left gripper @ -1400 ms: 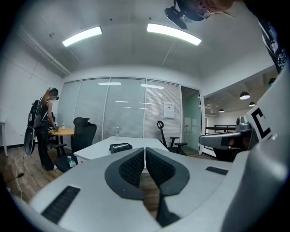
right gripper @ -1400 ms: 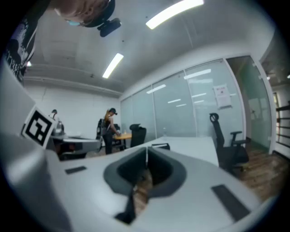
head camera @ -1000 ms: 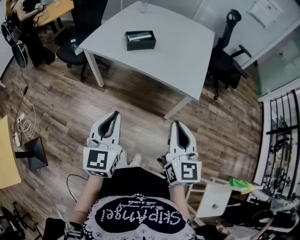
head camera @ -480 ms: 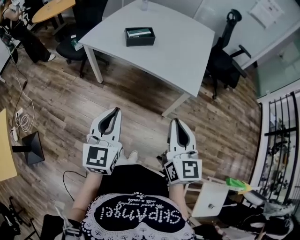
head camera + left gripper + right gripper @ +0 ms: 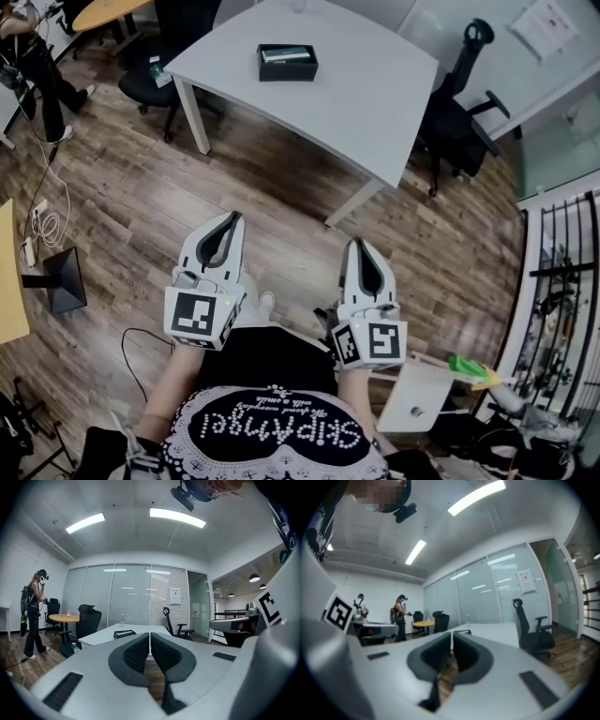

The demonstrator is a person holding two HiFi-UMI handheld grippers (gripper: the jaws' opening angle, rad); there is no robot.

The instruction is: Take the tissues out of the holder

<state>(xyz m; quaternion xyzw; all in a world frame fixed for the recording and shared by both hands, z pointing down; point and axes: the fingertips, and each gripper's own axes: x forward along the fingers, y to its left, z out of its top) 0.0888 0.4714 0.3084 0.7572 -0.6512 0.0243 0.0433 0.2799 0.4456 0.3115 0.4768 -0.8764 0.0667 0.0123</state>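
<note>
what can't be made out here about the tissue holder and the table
- The tissues in the black holder: too small in the head view to count or see how they sit.
- Same holder, right gripper view: mostly hidden behind the shut right gripper.
- The bottle on the white table: tiny in the left gripper view, cut off by the head view's top edge.

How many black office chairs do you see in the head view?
2. The right chair stands beside the white table's right edge. The left chair stands by its left corner. Others may be hidden beyond the frame.
</note>
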